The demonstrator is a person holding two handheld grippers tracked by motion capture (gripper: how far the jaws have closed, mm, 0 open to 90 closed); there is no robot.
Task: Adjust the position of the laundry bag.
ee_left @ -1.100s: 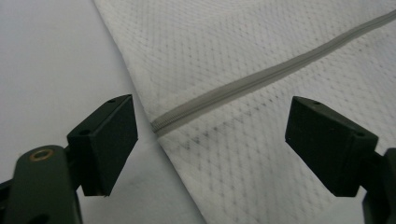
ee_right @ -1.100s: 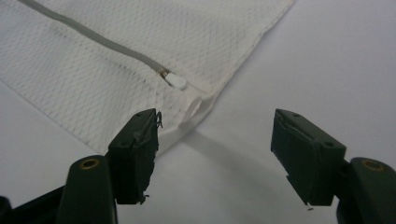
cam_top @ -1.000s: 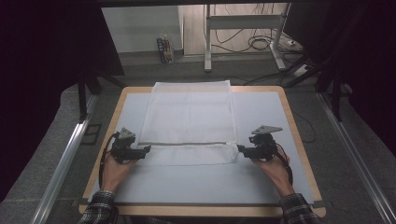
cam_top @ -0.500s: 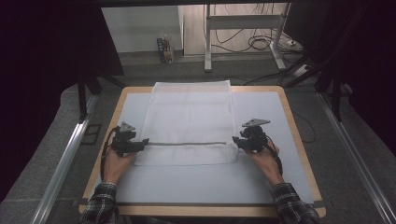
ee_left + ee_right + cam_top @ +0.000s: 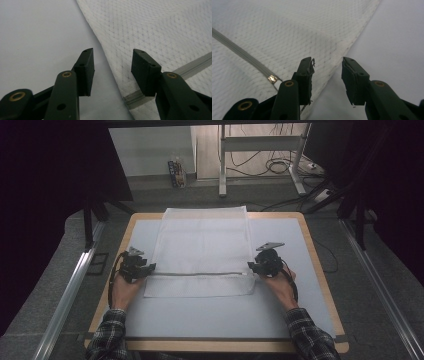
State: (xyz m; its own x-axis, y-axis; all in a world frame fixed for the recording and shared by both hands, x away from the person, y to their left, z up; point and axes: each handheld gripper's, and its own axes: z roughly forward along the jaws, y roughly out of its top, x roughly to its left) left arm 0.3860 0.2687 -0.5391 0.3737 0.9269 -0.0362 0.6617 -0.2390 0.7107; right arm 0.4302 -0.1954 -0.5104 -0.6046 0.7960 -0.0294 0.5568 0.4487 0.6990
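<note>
The white mesh laundry bag [image 5: 202, 251] lies flat on my grey table mat [image 5: 210, 315], its far edge reaching the back of the wooden table [image 5: 320, 270], its grey zipper [image 5: 197, 274] running across near the edge closest to me. My left gripper [image 5: 145, 268] sits at the bag's left edge, level with the zipper's end; my right gripper [image 5: 252, 266] sits at the right edge, by the zipper's other end.

Half a second ago both tongs were in much the same places. Since then my hands have barely shifted, and the bag has kept its shape and position; a second ago my right hand was a little farther out to the side and nearer to me.

In the left gripper view my left gripper [image 5: 112, 68] stands spread, one jaw over bare mat, the other over the mesh, with the bag's edge [image 5: 110, 62] running between them and the zipper [image 5: 175, 72] passing under the jaw on the mesh. Nothing is pinched.

In the right gripper view my right gripper [image 5: 327, 72] is spread too, straddling the bag's hem [image 5: 352, 42]: one jaw over mesh, the other over mat. The brass zipper stop [image 5: 272, 79] lies just beside the jaw on the mesh.
</note>
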